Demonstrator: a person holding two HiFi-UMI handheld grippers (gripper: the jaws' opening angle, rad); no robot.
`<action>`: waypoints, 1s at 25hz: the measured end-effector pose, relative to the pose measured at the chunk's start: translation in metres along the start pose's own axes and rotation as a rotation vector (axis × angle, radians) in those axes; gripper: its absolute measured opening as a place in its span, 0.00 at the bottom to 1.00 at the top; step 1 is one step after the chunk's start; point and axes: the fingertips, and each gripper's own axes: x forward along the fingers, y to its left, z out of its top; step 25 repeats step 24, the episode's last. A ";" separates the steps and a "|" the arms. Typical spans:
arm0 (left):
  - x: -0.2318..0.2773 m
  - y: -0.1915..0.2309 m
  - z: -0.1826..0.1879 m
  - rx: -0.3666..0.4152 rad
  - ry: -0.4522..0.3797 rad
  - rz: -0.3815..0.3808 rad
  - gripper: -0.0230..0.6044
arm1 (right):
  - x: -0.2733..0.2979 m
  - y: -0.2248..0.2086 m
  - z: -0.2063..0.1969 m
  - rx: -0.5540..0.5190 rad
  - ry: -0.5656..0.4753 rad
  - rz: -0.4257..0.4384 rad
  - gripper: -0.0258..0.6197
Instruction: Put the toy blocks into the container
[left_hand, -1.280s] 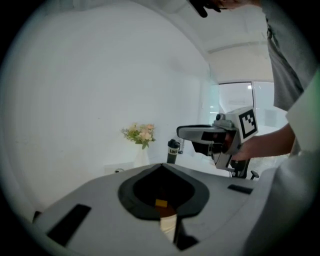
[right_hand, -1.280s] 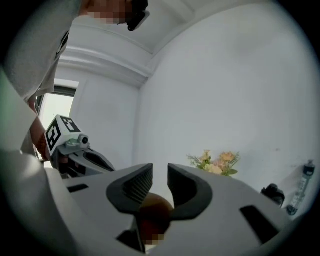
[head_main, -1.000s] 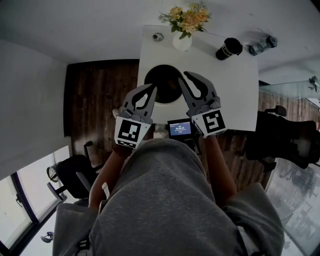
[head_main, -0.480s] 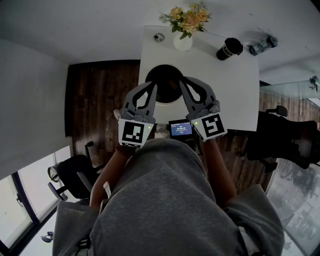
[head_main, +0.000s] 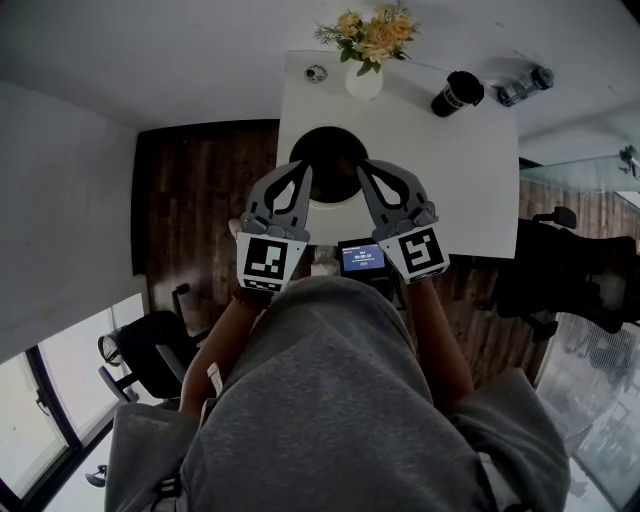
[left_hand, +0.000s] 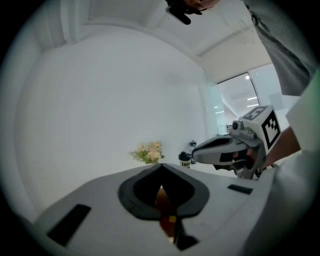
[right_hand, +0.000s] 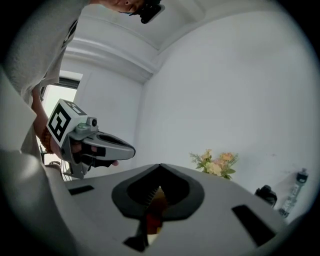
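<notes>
The container is a round bowl with a dark inside and a white rim, standing on the white table. No block shows in it from the head view. My left gripper and right gripper hover side by side over its near half, both shut. The right jaws have just been closing, with nothing visible between the tips. In the left gripper view the tips meet, and orange and yellow patches show through the slit below. The right gripper view shows the same; I cannot tell what the patches are.
At the table's far edge stand a white vase of flowers, a black cup and a bottle. A small device with a blue screen sits at the near edge. Office chairs stand on the wooden floor.
The right gripper's jaws have narrowed from slightly apart to shut, and it has slid a little toward me. The left gripper has barely moved.
</notes>
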 end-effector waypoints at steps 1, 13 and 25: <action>0.000 -0.001 -0.001 0.001 0.005 -0.004 0.04 | -0.001 0.000 -0.002 0.005 0.008 -0.002 0.04; 0.005 -0.022 -0.011 -0.001 0.040 -0.065 0.04 | -0.015 -0.004 -0.012 0.020 0.026 -0.025 0.04; 0.009 -0.037 -0.024 0.020 0.080 -0.140 0.04 | -0.021 -0.008 -0.020 0.025 0.036 -0.037 0.04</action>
